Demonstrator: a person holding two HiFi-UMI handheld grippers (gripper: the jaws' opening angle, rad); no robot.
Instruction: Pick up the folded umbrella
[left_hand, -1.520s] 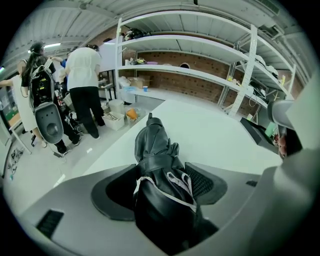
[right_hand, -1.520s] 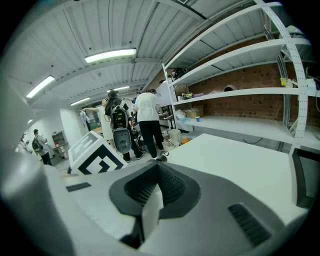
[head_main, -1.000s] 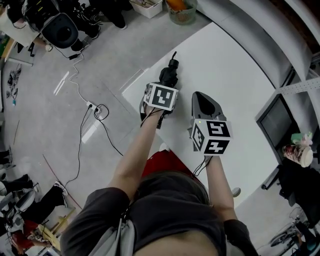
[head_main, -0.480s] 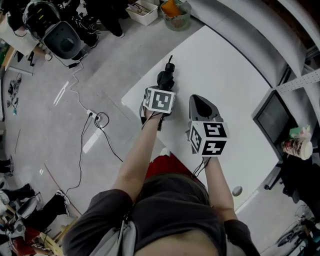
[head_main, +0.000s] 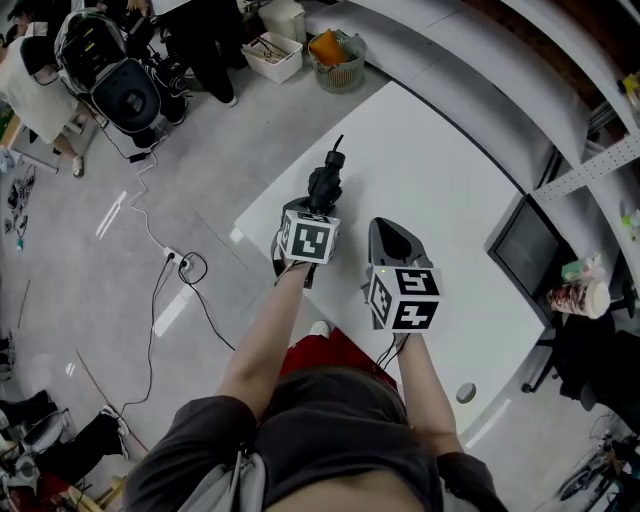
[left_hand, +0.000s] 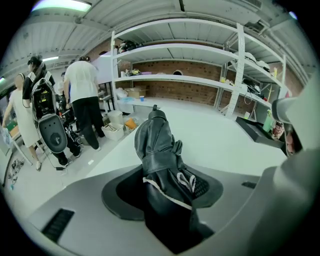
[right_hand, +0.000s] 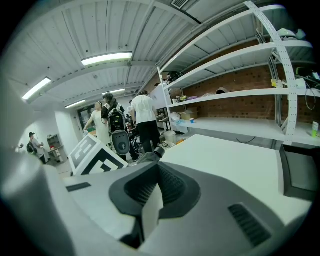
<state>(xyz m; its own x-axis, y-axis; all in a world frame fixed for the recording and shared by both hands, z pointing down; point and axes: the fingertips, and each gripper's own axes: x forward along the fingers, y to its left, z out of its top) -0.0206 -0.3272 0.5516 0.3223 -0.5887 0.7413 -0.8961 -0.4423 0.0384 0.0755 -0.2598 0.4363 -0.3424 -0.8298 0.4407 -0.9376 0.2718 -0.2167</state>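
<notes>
Left gripper view: the left tongs (left_hand: 165, 190) are clamped on the folded umbrella (left_hand: 157, 145). Their jaws have just been closing, and the dark, strapped bundle fills the space between the pads, its tip sticking out toward 12 o'clock. In the right gripper view the right tongs (right_hand: 150, 200) have their jaws together with nothing between them. The head view puts the right tongs at 4 o'clock of the left pair, both over the white bench (head_main: 450, 170), with the umbrella near the bench's 10 o'clock edge. Farther off, people (left_hand: 82, 90) stand on the floor near wall shelves (left_hand: 200, 75).
</notes>
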